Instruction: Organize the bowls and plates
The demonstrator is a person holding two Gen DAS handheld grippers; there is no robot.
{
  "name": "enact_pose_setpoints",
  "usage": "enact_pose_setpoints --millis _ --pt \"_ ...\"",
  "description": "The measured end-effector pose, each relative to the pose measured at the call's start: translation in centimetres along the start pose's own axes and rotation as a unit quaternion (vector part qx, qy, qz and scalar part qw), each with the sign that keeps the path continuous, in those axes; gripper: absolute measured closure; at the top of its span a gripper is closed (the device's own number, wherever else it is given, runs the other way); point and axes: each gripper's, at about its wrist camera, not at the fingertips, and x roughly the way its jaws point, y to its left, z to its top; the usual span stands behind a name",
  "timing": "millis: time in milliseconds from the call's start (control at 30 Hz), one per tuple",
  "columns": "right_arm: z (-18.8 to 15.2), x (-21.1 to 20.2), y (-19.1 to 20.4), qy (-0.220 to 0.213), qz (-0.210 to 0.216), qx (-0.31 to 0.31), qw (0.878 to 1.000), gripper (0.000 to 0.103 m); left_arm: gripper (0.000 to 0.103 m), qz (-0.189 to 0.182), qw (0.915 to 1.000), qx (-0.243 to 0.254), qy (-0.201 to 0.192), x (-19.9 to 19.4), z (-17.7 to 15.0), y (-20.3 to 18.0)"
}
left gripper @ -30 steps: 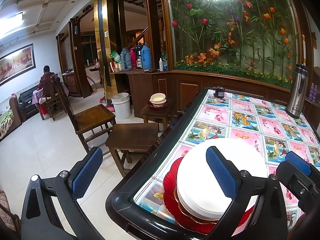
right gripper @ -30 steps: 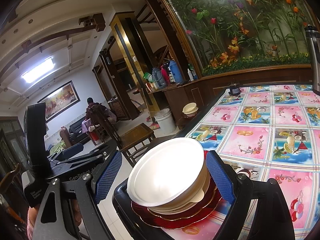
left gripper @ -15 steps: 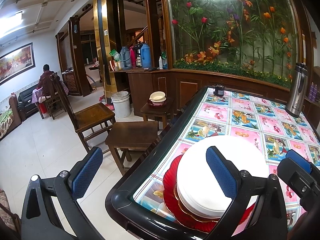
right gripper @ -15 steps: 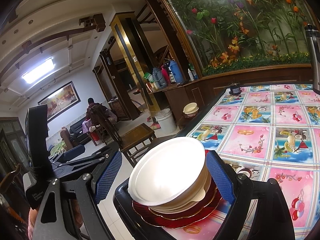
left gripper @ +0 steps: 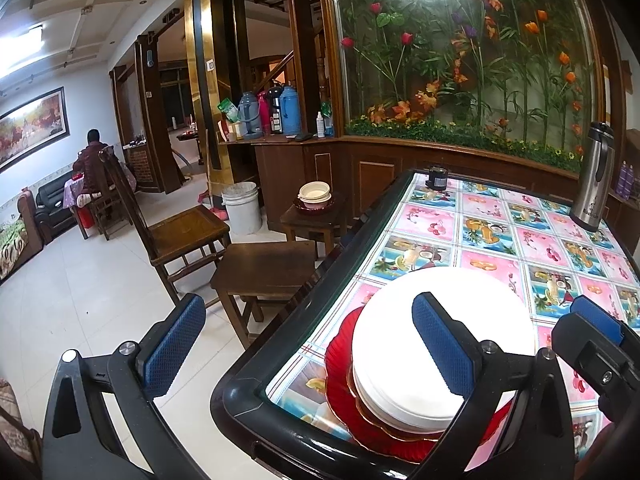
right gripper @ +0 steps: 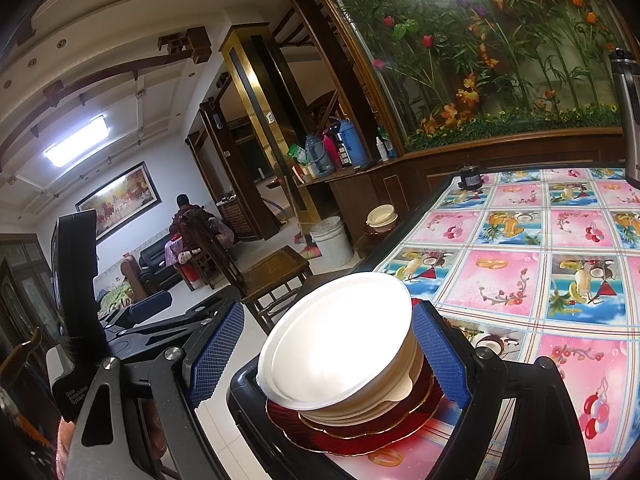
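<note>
My right tool (right gripper: 328, 356) is released, its pads straddling the white bowl (right gripper: 336, 336), ready to lift it off the red plates (right gripper: 360, 436); my left tool (left gripper: 308, 344) waits released.

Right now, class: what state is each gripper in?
Left gripper: open, holding nothing.
Right gripper: open, fingers either side of the white bowl, not gripping.

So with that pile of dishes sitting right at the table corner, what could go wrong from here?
The stack sits at the table corner, so a nudge from the right tool might push it off. The top white bowl looks tilted and could slide. The open left tool could also bump the red plate.
</note>
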Motion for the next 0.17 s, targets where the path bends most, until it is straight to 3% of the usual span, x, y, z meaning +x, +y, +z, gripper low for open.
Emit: enact_pose_setpoints --millis 167 --pt "-0.04 0.00 0.03 -0.002 -0.001 0.000 1.000 0.015 0.000 -0.014 0.9996 0.010 -0.022 -0.69 0.28 -0.32"
